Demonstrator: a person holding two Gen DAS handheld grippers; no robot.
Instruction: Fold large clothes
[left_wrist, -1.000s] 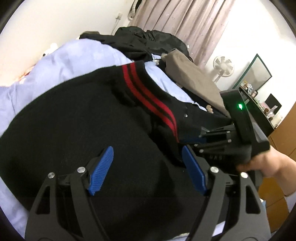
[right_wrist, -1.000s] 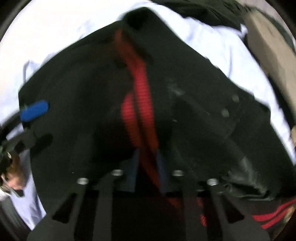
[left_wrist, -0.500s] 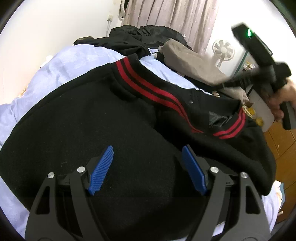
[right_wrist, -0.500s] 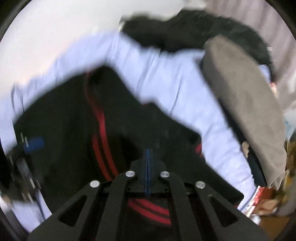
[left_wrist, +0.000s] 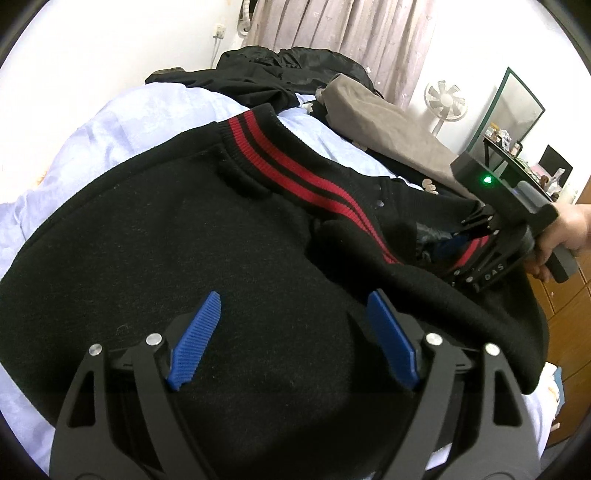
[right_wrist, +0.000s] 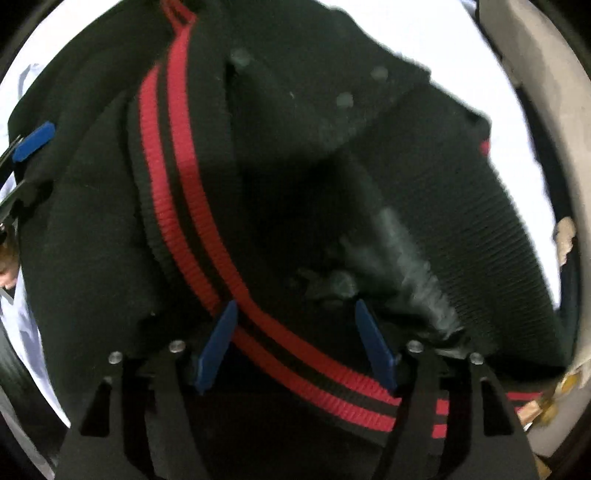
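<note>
A black jacket (left_wrist: 184, 240) with a red-striped ribbed band (left_wrist: 295, 166) lies spread on the bed. My left gripper (left_wrist: 291, 306) is open and empty just above the jacket's body. My right gripper (left_wrist: 458, 243) is down on the jacket's right end, where the striped trim bunches. In the right wrist view my right gripper (right_wrist: 295, 310) is open, its blue pads either side of the striped band (right_wrist: 177, 184) and the shiny lining (right_wrist: 406, 258). The left gripper's blue pad (right_wrist: 33, 142) shows at the left edge.
A pale blue bedsheet (left_wrist: 122, 114) covers the bed. A pile of dark clothes (left_wrist: 280, 70) and a folded tan garment (left_wrist: 384, 125) lie at the far side. A fan (left_wrist: 445, 99), mirror (left_wrist: 513, 107) and shelf stand at the right, by wooden drawers (left_wrist: 569, 299).
My right gripper was shut and lifted off the jacket half a second ago; now it is back down on the jacket's right end with its jaws open. My left gripper stayed open in place.
</note>
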